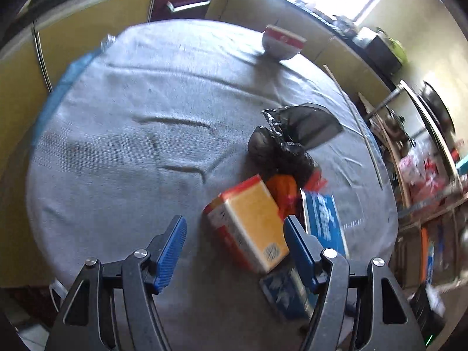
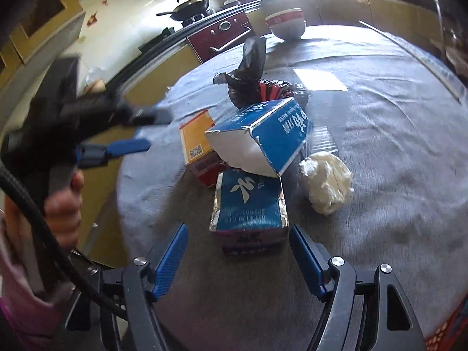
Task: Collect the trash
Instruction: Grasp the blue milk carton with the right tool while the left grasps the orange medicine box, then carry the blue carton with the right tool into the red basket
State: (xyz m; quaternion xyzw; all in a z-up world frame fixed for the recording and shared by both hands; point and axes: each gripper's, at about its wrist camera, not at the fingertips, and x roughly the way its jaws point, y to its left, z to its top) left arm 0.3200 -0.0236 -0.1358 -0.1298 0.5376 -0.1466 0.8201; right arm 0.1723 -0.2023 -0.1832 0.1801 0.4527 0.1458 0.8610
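A pile of trash lies on the grey-clothed round table [image 1: 131,146]. In the left wrist view my open left gripper [image 1: 235,248] sits just before an orange and red carton [image 1: 251,225], with a black plastic bag [image 1: 280,146] and a blue carton [image 1: 323,219] behind it. In the right wrist view my open right gripper [image 2: 237,260] is close to a small blue box [image 2: 248,204]. Behind it lie the torn blue carton [image 2: 263,137], the orange carton [image 2: 196,140], the black bag [image 2: 248,70] and a crumpled white tissue [image 2: 329,181]. The left gripper [image 2: 146,130] shows at left, open.
A red and white bowl [image 1: 282,44] stands at the table's far edge, also in the right wrist view [image 2: 286,25]. Yellow kitchen cabinets [image 1: 87,20] and a dark red oven [image 2: 222,33] stand behind the table. Cluttered shelves [image 1: 424,175] are at right.
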